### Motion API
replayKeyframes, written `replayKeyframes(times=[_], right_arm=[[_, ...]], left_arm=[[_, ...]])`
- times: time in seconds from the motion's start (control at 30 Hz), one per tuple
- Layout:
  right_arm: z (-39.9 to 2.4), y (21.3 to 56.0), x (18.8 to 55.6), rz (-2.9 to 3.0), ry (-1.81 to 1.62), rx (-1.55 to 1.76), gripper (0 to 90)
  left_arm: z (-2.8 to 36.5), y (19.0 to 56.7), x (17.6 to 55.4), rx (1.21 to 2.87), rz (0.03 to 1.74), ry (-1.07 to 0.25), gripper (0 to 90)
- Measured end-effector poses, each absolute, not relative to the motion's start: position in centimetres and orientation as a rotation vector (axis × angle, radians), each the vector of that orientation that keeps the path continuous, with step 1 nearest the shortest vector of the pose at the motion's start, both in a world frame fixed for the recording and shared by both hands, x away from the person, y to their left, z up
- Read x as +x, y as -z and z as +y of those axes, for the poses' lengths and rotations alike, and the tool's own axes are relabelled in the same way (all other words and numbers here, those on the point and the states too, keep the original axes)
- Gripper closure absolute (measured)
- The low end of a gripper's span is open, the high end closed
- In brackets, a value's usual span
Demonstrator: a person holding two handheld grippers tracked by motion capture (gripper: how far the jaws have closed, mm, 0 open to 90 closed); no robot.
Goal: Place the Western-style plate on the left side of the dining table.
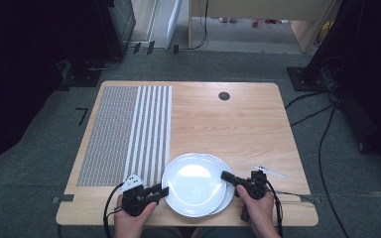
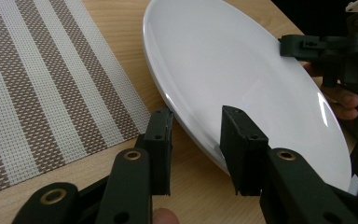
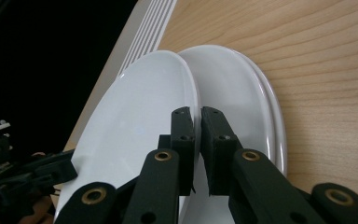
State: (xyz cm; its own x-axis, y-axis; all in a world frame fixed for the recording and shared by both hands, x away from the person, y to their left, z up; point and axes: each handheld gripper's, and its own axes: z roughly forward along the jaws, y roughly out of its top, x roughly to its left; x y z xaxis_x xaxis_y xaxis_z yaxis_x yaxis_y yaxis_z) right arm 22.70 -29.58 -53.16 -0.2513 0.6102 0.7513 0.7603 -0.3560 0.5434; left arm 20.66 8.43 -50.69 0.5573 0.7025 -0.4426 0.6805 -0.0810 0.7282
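Observation:
A stack of white plates sits near the table's front edge. The top plate (image 1: 193, 183) (image 2: 233, 60) (image 3: 135, 126) is shifted left over the lower plates (image 1: 229, 191) (image 3: 235, 88). My right gripper (image 1: 226, 176) (image 3: 196, 112) is shut on the top plate's right rim, one jaw on each side of the thin edge. My left gripper (image 1: 162, 190) (image 2: 196, 114) straddles the plate's left rim. One jaw is over the plate, and a sliver of table shows between the other pad and the rim. Each gripper view shows the other gripper across the plate.
A brown-and-white striped placemat (image 1: 124, 134) (image 2: 42, 84) covers the table's left half, its edge close to the plates. A small white object (image 1: 270, 172) lies right of the plates. A dark round cable hole (image 1: 223, 95) is at the back. Bare wood spreads behind the plates.

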Motion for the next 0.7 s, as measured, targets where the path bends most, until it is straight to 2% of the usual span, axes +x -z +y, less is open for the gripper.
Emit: replayKeyframes(times=[0.7], right_arm=[[-29.84,52.76,22.16,-1.522,1.661,-1.895,88.4]], left_arm=[[7.94,50.49,20.96,1.77,1.17,0.008,69.1]])
